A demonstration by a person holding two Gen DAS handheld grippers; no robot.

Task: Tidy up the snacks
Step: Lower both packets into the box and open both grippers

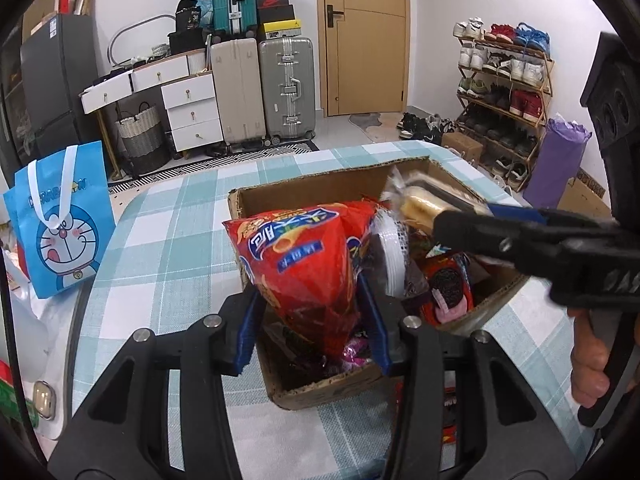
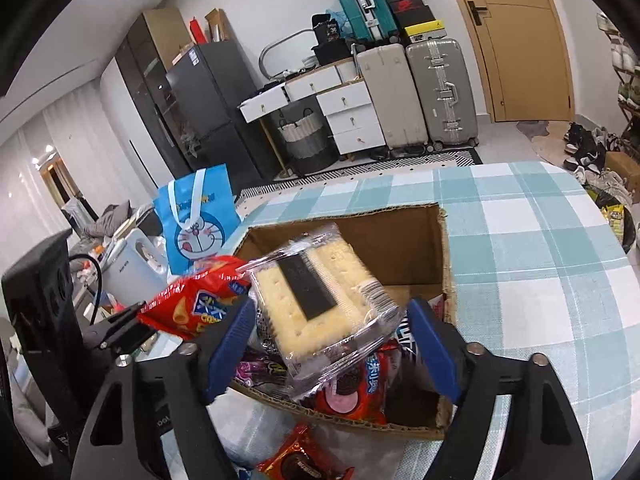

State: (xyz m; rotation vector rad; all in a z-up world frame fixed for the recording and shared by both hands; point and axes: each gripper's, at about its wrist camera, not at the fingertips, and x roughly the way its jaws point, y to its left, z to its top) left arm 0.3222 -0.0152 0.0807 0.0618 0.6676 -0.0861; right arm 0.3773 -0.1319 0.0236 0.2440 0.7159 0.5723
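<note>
A cardboard box (image 1: 256, 196) sits on the checked table and holds several snack packs. My left gripper (image 1: 308, 320) is shut on a red chip bag (image 1: 304, 256) and holds it upright over the box's near end. My right gripper (image 2: 332, 344) is shut on a clear pack of cream crackers (image 2: 320, 304) and holds it above the box (image 2: 444, 280). In the left wrist view the right gripper (image 1: 460, 224) reaches in from the right with that pack (image 1: 420, 204). Red cookie packs (image 2: 352, 396) lie in the box below.
A blue Doraemon gift bag (image 1: 64, 216) stands at the table's left edge. A red snack pack (image 2: 300, 464) lies on the table (image 2: 540, 264) in front of the box. A white kettle (image 2: 132, 268) is left of the table. Suitcases, drawers and a shoe rack line the far walls.
</note>
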